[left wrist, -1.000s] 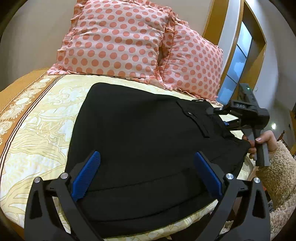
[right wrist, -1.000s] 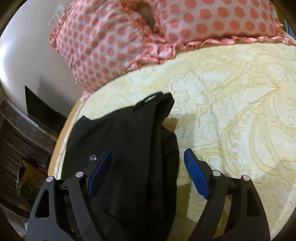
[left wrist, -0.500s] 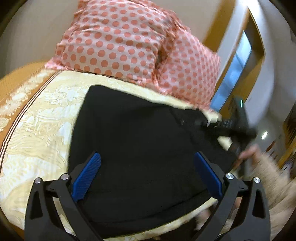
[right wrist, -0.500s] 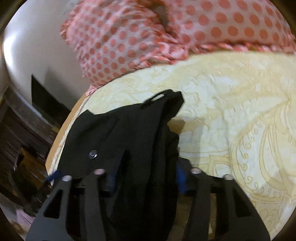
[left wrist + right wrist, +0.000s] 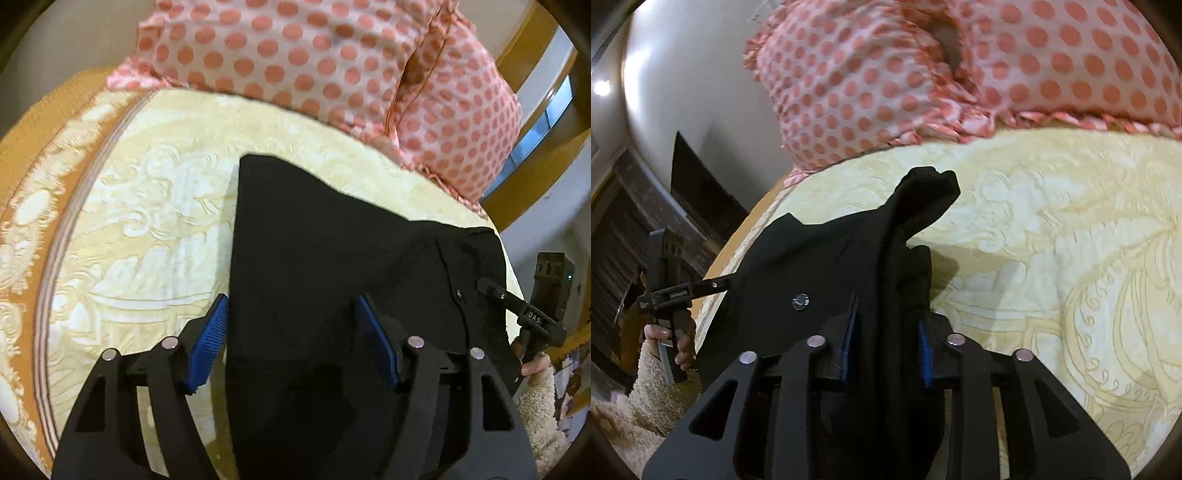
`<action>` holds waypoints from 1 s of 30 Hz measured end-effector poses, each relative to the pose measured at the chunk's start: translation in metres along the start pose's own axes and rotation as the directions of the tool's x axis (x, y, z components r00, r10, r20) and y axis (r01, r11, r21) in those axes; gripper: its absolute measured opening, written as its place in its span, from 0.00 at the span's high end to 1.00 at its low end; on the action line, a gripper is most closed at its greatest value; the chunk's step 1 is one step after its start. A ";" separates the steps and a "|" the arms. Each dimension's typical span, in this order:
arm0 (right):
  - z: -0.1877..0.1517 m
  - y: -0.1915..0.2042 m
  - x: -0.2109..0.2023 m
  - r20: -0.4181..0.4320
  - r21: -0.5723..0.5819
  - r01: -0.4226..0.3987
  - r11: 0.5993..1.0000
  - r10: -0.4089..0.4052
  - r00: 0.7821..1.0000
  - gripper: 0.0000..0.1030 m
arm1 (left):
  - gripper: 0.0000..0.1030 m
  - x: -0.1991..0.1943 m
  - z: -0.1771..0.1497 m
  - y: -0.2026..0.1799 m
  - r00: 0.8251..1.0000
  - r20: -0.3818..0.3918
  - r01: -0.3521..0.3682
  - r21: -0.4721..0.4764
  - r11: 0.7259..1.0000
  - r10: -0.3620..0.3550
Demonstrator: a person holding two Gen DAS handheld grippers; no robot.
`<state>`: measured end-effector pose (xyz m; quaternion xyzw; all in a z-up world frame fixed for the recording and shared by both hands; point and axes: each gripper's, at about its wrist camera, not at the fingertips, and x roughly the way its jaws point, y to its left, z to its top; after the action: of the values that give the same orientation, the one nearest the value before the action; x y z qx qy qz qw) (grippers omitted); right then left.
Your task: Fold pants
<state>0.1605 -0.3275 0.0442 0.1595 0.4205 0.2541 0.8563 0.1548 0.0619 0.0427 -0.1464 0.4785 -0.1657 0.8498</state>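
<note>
The black pants (image 5: 332, 258) lie folded on the yellow patterned bedspread (image 5: 129, 221). My left gripper (image 5: 293, 339) straddles the pants' left edge with its blue pads partly closed, fabric between them. In the right wrist view my right gripper (image 5: 886, 328) is shut on a bunched ridge of the pants (image 5: 827, 266) near the waistband button (image 5: 800, 301). The right gripper also shows in the left wrist view (image 5: 495, 291) at the pants' right edge. The left gripper shows in the right wrist view (image 5: 724, 284) at the pants' far edge.
Two pink polka-dot pillows (image 5: 332, 66) stand at the head of the bed, also in the right wrist view (image 5: 923, 74). The bed edge with its orange border (image 5: 33, 192) runs along the left. A wooden frame and window (image 5: 535, 122) are at right.
The left gripper moved toward the pants' left edge and its jaws narrowed. The right gripper closed from open onto the bunched fabric near the waistband.
</note>
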 end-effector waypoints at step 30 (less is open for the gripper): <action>0.087 0.002 -0.022 0.202 -0.117 0.074 0.990 -0.049 0.978 0.80 | 0.91 0.001 0.096 -0.066 0.982 0.181 -0.076 0.117 0.990 0.054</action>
<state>0.2182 -0.3435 0.1115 0.1173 0.3213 0.2357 0.9096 0.2291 0.0107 0.1164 -0.0919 0.3944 -0.1536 0.9013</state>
